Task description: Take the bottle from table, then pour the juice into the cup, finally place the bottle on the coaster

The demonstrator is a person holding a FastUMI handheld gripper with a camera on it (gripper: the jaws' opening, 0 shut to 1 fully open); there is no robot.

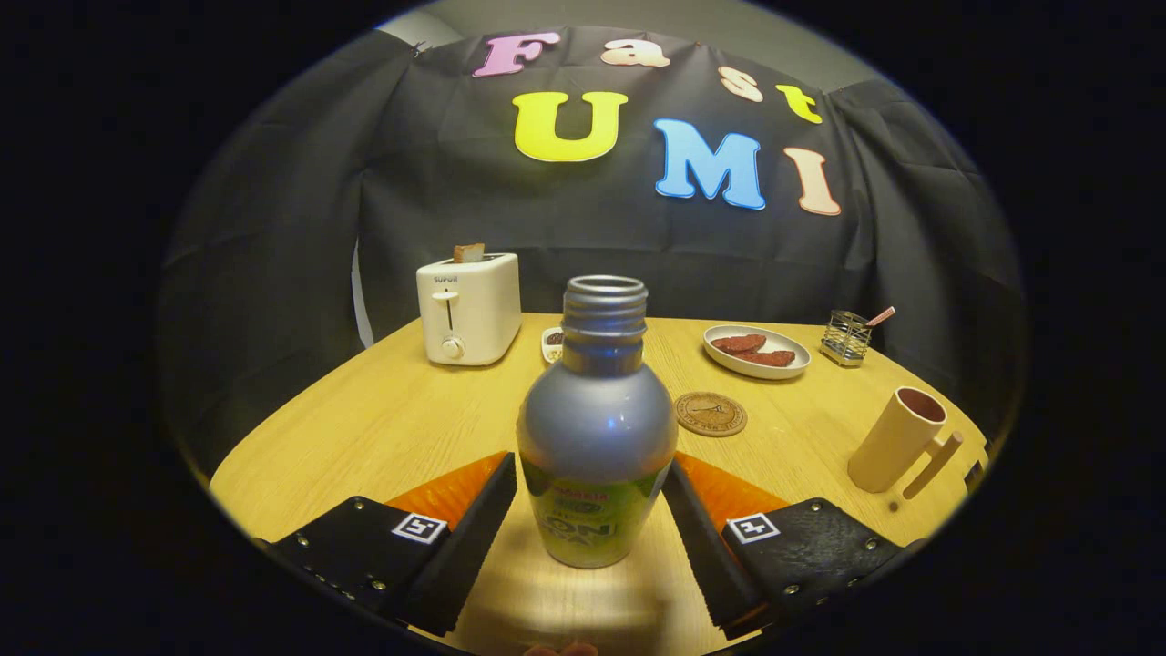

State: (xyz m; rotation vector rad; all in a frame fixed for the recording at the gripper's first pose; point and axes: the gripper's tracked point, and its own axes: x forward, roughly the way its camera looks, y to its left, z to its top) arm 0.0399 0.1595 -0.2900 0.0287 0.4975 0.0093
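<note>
A silver bottle (597,410) with a green label and an open, capless neck stands upright between my fingers. My gripper (592,466) is shut on it, with both fingers pressed against its lower sides. I cannot tell whether its base rests on the wooden table (383,428) or hangs just above it. A round brown coaster (710,414) lies just beyond the bottle, slightly to the right. Further right, near the table's edge, a tan cup (897,437) with a stick handle stands with its mouth open upward.
A white toaster (469,310) with a slice of bread in it stands at the back left. Behind the bottle sits a small dish (552,344). At the back right are a white plate (729,364) of reddish food and a wire holder (845,337).
</note>
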